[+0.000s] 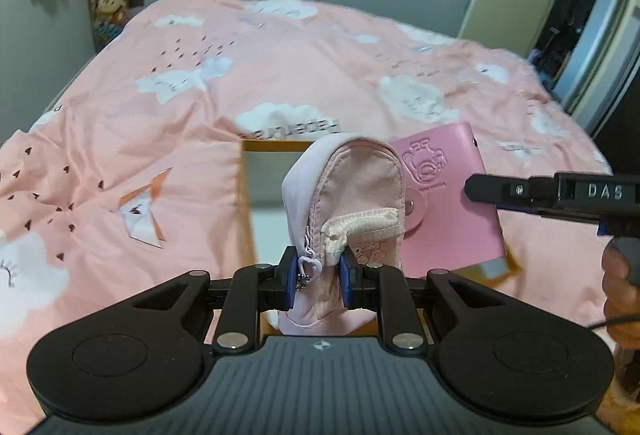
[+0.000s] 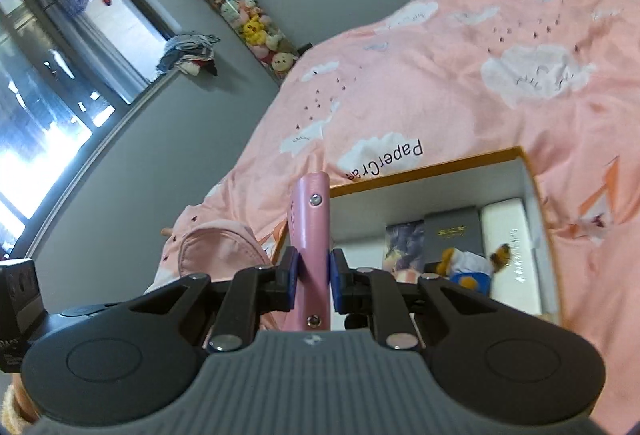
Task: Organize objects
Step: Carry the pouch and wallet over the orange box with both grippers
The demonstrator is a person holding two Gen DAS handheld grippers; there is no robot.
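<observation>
Carrying step: left tool (image 1: 318,281) clenched on pink fabric mini backpack pouch (image 1: 344,191), right tool (image 2: 312,279) on pink snap-fastened leather wallet (image 2: 310,235), both above orange-rimmed white box (image 2: 424,165). Next: lower each inside.

Black linkage tool (image 1: 317,285) with blue pads (image 1: 289,285), silver screws, ribbed grey housing; "DAS" lettering on the right tool (image 2: 313,281).

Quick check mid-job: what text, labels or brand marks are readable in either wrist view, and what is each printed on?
"PaperCra", rest hidden: pink bedsheet.
"DAS": right gripper, side face.
Pink wallet: embossed emblem, small lettering unreadable.
Dark box in the cardboard box: gold print, too small.
White box: side text blurred.
</observation>
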